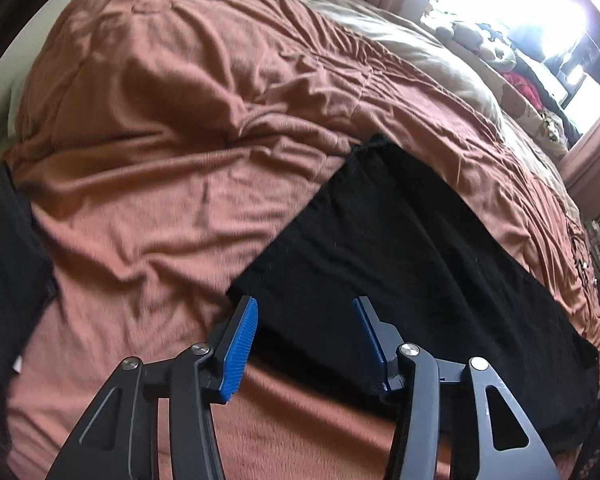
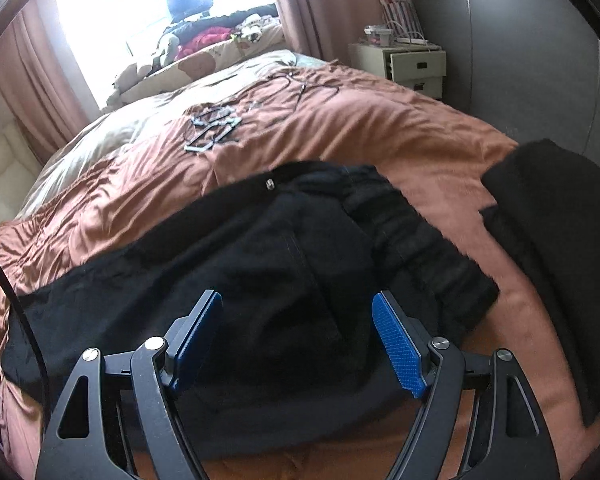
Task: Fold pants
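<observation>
Black pants (image 1: 400,248) lie flat on a rust-coloured bedspread (image 1: 160,140). In the left wrist view I see the leg end, with its hem corner just ahead of my left gripper (image 1: 306,308), which is open and empty above it. In the right wrist view the waist end of the pants (image 2: 284,256) lies bunched, with a small metal button showing. My right gripper (image 2: 298,304) is open and empty, hovering over the waist part.
A second black garment (image 2: 556,232) lies folded at the right of the bed; a dark cloth (image 1: 8,260) sits at the left edge. Small metal parts and cables (image 2: 212,128) lie further up the bed. Pillows, a window and a nightstand (image 2: 412,64) are beyond.
</observation>
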Motion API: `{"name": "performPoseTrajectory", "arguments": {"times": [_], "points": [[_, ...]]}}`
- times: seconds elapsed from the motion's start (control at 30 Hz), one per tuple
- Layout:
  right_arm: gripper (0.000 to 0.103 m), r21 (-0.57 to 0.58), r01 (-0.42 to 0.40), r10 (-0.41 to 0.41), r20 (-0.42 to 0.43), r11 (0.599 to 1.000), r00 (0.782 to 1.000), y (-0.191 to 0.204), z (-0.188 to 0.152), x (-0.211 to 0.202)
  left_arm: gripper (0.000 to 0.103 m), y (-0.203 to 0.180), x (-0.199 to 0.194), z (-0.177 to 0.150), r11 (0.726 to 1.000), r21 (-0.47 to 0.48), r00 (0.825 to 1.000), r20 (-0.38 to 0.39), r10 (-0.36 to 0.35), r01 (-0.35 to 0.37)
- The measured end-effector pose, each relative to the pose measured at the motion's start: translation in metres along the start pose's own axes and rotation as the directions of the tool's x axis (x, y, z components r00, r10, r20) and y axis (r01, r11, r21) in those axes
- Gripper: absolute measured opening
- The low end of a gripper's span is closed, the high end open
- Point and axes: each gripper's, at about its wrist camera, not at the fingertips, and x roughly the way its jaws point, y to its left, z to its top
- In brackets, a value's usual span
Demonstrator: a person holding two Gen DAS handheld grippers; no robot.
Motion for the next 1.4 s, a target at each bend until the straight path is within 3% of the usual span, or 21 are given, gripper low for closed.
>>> {"name": "performPoseTrajectory", "arguments": {"times": [0.4, 0.47, 0.5, 0.53, 0.6, 0.7, 0.87, 0.93, 1.0, 1.07, 1.1, 1.27, 1.4], "points": [[0.076, 0.081, 0.016, -0.014, -0.028, 0.997, 1.0, -0.04, -0.027, -0.011, 0.05, 0.014, 0.031, -0.024, 0.991, -0.127, 0.999, -0.025, -0.031, 0.028], [0.076, 0.128, 0.003, 0.0, -0.021, 0.992, 1.0, -0.05, -0.028, -0.011, 0.043, 0.015, 0.035, -0.024, 0.992, -0.128, 1.0, -0.021, -0.017, 0.015], [0.076, 0.157, -0.007, 0.01, -0.016, 0.988, 1.0, -0.057, -0.03, -0.01, 0.033, 0.016, 0.037, -0.024, 0.991, -0.13, 1.0, -0.016, -0.013, 0.011], [0.076, 0.175, -0.016, 0.019, -0.013, 0.984, 1.0, -0.061, -0.033, -0.009, 0.016, 0.018, 0.038, -0.024, 0.991, -0.134, 1.0, -0.01, -0.006, 0.005], [0.076, 0.216, -0.041, 0.046, -0.018, 0.976, 0.999, -0.071, -0.036, -0.005, 0.005, 0.022, 0.04, -0.024, 0.988, -0.152, 1.0, -0.01, 0.007, -0.008], [0.076, 0.26, -0.09, 0.098, -0.019, 0.961, 0.995, -0.081, -0.037, 0.001, 0.002, 0.023, 0.031, -0.026, 0.987, -0.163, 1.0, 0.008, 0.011, -0.01], [0.075, 0.302, -0.099, 0.111, -0.023, 0.948, 0.994, -0.089, -0.034, 0.018, 0.002, 0.024, 0.018, -0.029, 0.986, -0.162, 1.0, 0.003, 0.025, -0.024], [0.064, 0.336, -0.056, 0.07, -0.029, 0.94, 0.997, -0.095, -0.031, 0.025, 0.002, 0.028, 0.016, -0.03, 0.983, -0.18, 1.0, -0.001, 0.014, -0.014], [0.033, 0.356, -0.04, 0.053, -0.025, 0.934, 0.998, -0.099, -0.027, 0.029, 0.002, 0.029, 0.016, -0.03, 0.983, -0.182, 1.0, 0.0, 0.008, -0.008], [0.012, 0.383, -0.072, 0.084, -0.013, 0.921, 0.996, -0.107, -0.022, 0.03, 0.002, 0.028, 0.015, -0.032, 0.983, -0.183, 1.0, -0.004, 0.007, -0.008], [0.007, 0.392, -0.074, 0.087, -0.014, 0.917, 0.996, -0.11, -0.019, 0.027, 0.002, 0.029, 0.014, -0.033, 0.982, -0.187, 1.0, -0.005, 0.003, -0.004], [0.004, 0.37, -0.069, 0.043, 0.079, 0.927, 0.996, -0.106, -0.01, -0.003, 0.003, 0.032, 0.016, -0.033, 0.978, -0.207, 1.0, -0.015, -0.028, 0.024], [0.006, 0.34, -0.046, 0.044, 0.014, 0.939, 0.999, -0.101, -0.018, 0.007, 0.015, 0.045, 0.025, -0.035, 0.959, -0.281, 0.997, -0.049, -0.057, 0.041]]}}
